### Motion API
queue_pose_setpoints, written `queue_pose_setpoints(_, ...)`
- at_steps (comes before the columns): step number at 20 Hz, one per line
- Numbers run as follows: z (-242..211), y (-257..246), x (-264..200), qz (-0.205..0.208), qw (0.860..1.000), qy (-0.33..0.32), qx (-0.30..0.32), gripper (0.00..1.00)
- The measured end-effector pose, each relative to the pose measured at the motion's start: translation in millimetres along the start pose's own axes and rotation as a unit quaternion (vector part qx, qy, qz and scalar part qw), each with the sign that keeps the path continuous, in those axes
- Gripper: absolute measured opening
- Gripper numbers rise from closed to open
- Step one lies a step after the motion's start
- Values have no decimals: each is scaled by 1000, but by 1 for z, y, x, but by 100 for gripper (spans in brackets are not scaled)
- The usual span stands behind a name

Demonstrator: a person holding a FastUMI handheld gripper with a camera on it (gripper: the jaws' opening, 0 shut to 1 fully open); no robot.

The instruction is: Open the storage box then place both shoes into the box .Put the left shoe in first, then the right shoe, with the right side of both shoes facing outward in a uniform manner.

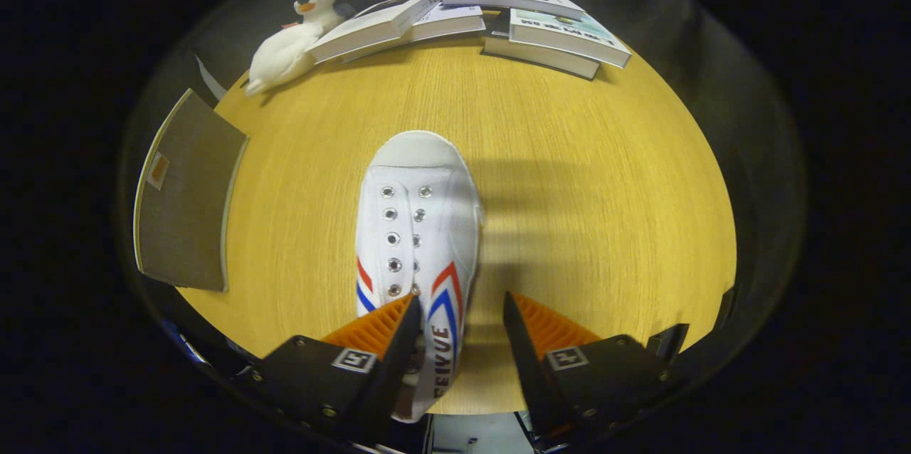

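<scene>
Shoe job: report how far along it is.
Done: nothing that shows; the grey box lid lies flat at the table's side. In hand: the open tool straddles the heel end of one white shoe, not clamped. Left: grip it, box it, then the other.

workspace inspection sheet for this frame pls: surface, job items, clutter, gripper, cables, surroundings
Surface: wooden table, light grain.
Job's things: one white shoe with red and blue stripes, upright, toe pointing away from the gripper, its heel end between the fingers. A flat grey panel lies at the table's edge, beside the shoe; cannot tell if it belongs to the storage box.
Clutter: plush penguin and a row of books along the far edge.
Gripper: gripper open; one finger lies over the shoe's collar, the other stands apart from the shoe over bare table.
Cables: nothing seen.
Surroundings: dark booth wall behind the table.
</scene>
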State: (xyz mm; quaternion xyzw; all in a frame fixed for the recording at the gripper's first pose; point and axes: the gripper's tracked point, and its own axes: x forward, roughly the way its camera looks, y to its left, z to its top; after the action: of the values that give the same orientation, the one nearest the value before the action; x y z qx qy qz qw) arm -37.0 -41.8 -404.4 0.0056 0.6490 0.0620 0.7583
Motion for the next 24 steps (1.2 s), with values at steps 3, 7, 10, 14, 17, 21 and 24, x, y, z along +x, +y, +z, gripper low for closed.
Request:
queue_pose_setpoints(3, -1, 3, 1, -6, 1000, 4, -15, 39)
queue_pose_setpoints(7, 4, -6, -7, -31, 999, -8, -23, 40)
queue_pose_setpoints(10, 2, -6, -1, -31, 999, -13, -6, 15)
queue_pose_setpoints(14, 1, 2, -6, -2, 998, -26, 56, 0)
queue_pose_setpoints(17, 3, 10, -13, 26, 995, -29, 96, 0)
queue_pose_setpoints(21, 12, 23, -29, 46, 993, -46, 101, 0)
queue_pose_setpoints(24, 12, 33, -32, 56, 991, -46, 110, 0)
